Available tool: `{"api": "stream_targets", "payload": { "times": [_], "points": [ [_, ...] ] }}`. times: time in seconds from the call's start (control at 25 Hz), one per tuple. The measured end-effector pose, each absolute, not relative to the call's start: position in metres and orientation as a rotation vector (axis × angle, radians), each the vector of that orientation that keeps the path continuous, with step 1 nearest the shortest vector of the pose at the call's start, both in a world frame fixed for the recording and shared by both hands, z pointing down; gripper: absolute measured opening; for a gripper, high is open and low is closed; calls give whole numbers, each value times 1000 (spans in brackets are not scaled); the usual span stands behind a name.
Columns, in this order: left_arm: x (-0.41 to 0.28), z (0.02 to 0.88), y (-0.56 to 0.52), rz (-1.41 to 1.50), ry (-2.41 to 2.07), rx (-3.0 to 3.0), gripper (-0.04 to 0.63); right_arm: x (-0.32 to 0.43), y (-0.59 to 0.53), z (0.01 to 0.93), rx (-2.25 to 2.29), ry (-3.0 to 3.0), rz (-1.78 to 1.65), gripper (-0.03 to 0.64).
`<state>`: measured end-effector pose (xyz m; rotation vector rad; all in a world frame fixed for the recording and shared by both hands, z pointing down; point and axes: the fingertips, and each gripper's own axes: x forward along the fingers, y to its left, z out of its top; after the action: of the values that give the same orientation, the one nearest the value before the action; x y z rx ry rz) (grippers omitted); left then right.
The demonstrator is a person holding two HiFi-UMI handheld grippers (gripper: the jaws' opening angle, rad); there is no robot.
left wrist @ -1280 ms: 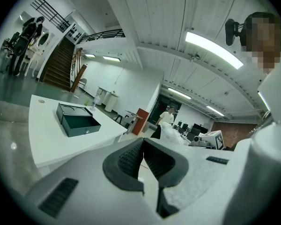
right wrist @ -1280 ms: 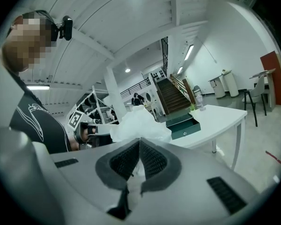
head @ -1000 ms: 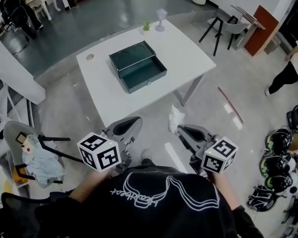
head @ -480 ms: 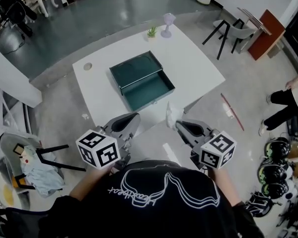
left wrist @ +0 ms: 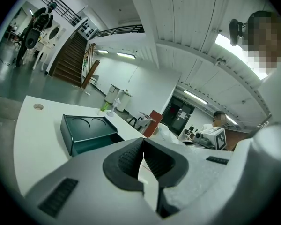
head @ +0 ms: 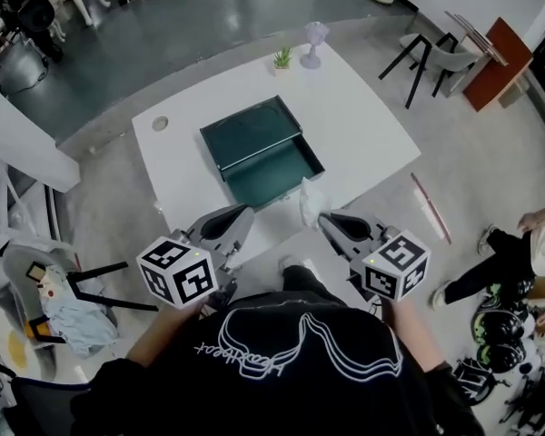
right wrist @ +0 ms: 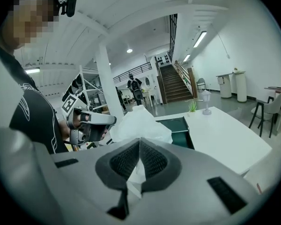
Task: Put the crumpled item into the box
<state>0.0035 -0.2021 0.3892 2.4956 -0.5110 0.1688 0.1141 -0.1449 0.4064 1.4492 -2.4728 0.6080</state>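
Note:
A dark green box (head: 259, 148) lies open on the white table (head: 363, 125), its lid raised at the far side. My right gripper (head: 322, 218) is shut on a crumpled white paper (head: 310, 203) and holds it over the table's near edge, just right of the box's near corner. In the right gripper view the crumpled paper (right wrist: 139, 123) bulges above the shut right gripper (right wrist: 139, 146), with the box (right wrist: 179, 127) behind it. My left gripper (head: 246, 213) hovers at the near edge, left of the paper. The left gripper (left wrist: 142, 150) is shut on nothing, and the box (left wrist: 86, 133) lies ahead of it.
A small plant (head: 282, 58), a pale goblet (head: 314, 37) and a small round thing (head: 160, 123) stand on the table's far part. Chairs (head: 425, 51) are at the right, a cluttered chair (head: 62, 300) at the left, a person (head: 518, 254) walks at the right.
The view has come closer to the table. Both grippers have moved forward, from over the floor to the table's near edge, the right one carrying the paper towards the box.

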Motion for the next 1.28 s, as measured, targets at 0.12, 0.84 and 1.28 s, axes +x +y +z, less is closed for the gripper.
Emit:
{"api": "stream_targets", "payload": {
  "times": [0.12,0.84,1.28],
  "points": [
    [5,386,-214,160,-559,2481,6,120,-163,408,1377,-2469,590,5],
    [-25,387,-289,103,-979,2364,6,103,-266,447,765,-2450,463,6],
    [-40,415,-294,72,-1167,2222,6,100,-294,515,471,-2280,275,6]
  ]
}}
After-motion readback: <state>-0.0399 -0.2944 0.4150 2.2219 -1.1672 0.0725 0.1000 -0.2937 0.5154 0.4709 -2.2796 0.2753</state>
